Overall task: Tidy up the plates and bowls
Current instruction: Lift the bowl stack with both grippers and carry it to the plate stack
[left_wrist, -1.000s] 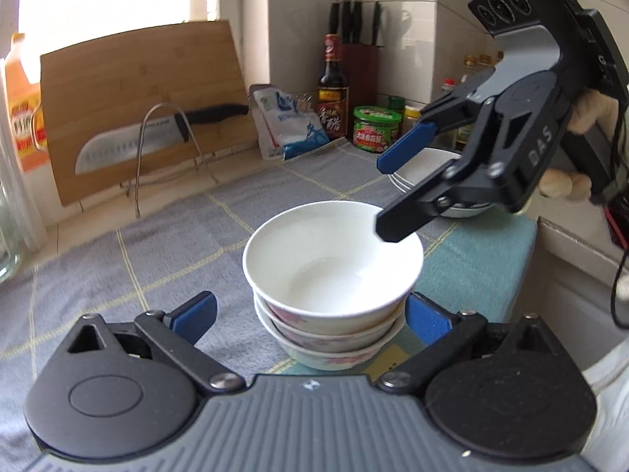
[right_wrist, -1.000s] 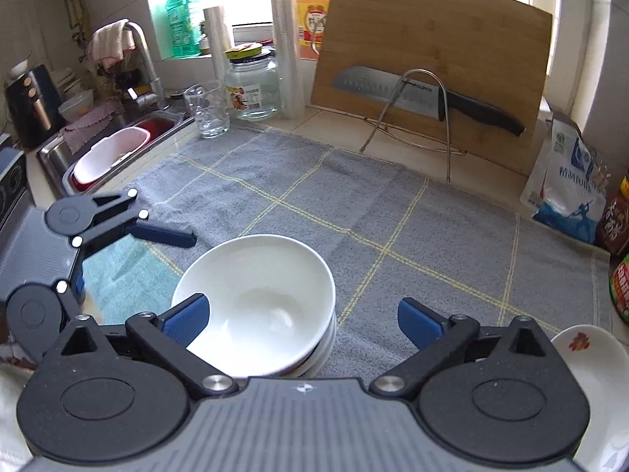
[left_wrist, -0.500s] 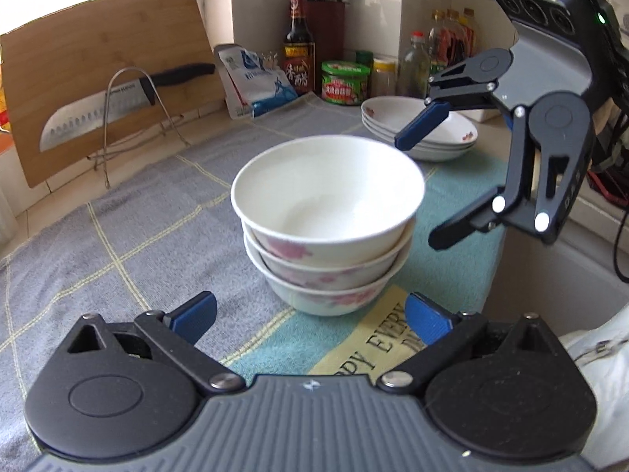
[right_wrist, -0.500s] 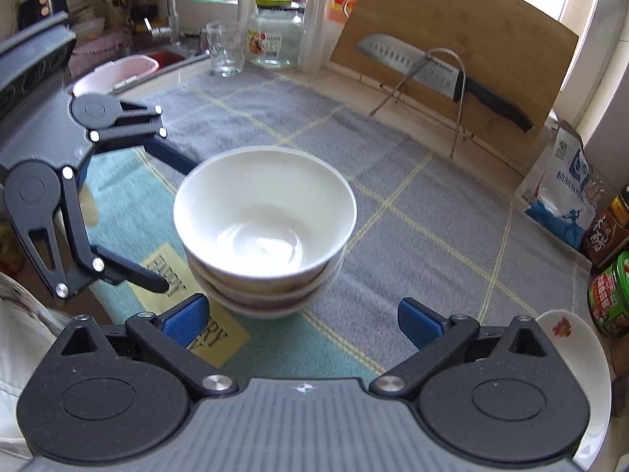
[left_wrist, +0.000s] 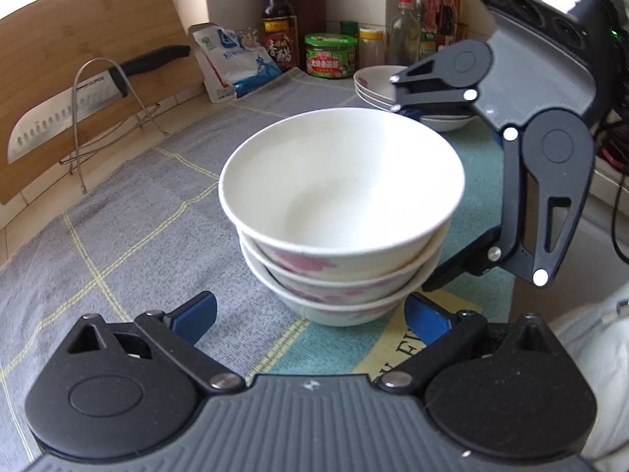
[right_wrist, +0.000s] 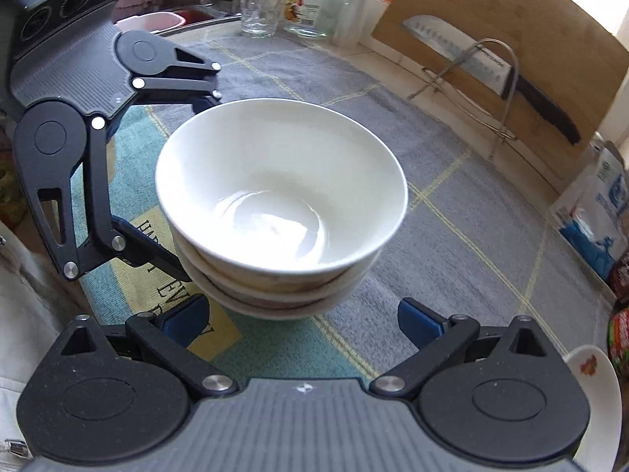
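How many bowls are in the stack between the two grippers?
3. The top bowl is plain white inside; the middle bowl and the bottom bowl are nested under it, showing pink flowers. A further one hidden inside is unlikely but possible.

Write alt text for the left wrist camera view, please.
A stack of three bowls sits on a grey checked mat, between the open left gripper in front and the open right gripper alongside. Stacked plates sit behind.

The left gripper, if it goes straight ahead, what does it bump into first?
Most likely the stack of bowls. It sits right ahead of the left gripper, whose open jaws point at the lowest bowl's sides. Depth is hard to judge here.
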`<action>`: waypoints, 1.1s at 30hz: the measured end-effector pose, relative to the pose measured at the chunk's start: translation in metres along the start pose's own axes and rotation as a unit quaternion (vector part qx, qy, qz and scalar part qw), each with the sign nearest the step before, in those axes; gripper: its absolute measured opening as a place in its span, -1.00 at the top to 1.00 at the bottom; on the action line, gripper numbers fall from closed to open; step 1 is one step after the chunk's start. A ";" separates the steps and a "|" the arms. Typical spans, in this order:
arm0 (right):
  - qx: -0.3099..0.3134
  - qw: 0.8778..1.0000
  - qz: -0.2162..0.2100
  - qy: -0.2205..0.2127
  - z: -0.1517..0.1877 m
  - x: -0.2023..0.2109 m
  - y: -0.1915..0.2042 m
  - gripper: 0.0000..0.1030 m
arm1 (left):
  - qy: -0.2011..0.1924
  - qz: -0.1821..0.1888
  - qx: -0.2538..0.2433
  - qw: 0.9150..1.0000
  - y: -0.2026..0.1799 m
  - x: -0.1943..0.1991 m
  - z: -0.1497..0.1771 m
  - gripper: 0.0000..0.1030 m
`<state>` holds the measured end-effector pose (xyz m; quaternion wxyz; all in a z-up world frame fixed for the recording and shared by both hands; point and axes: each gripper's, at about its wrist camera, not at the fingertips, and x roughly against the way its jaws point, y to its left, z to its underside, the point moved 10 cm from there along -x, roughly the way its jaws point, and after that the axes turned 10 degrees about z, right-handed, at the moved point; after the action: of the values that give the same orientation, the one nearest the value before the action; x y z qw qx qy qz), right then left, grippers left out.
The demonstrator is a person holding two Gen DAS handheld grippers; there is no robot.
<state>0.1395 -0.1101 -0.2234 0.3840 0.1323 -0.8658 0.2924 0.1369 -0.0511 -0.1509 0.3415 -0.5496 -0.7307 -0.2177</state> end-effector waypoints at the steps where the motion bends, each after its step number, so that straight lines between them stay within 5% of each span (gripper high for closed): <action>1: 0.006 1.000 -0.008 -0.003 -0.001 -0.002 0.000 -1.00 | 0.004 0.002 -0.010 1.000 -0.001 -0.001 -0.002 -0.96; 15: 0.055 0.996 -0.067 -0.014 -0.008 -0.006 0.002 -0.95 | 0.048 0.053 -0.062 0.996 -0.001 -0.013 -0.011 -0.97; 33: 0.073 0.989 -0.126 -0.011 -0.009 -0.006 0.005 -0.69 | 0.059 0.113 -0.100 0.987 0.001 -0.013 -0.012 -0.67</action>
<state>0.1467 -0.1010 -0.2249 0.3972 0.2710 -0.8229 0.3027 0.1434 -0.0675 -0.1520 0.3493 -0.6467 -0.6168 -0.2816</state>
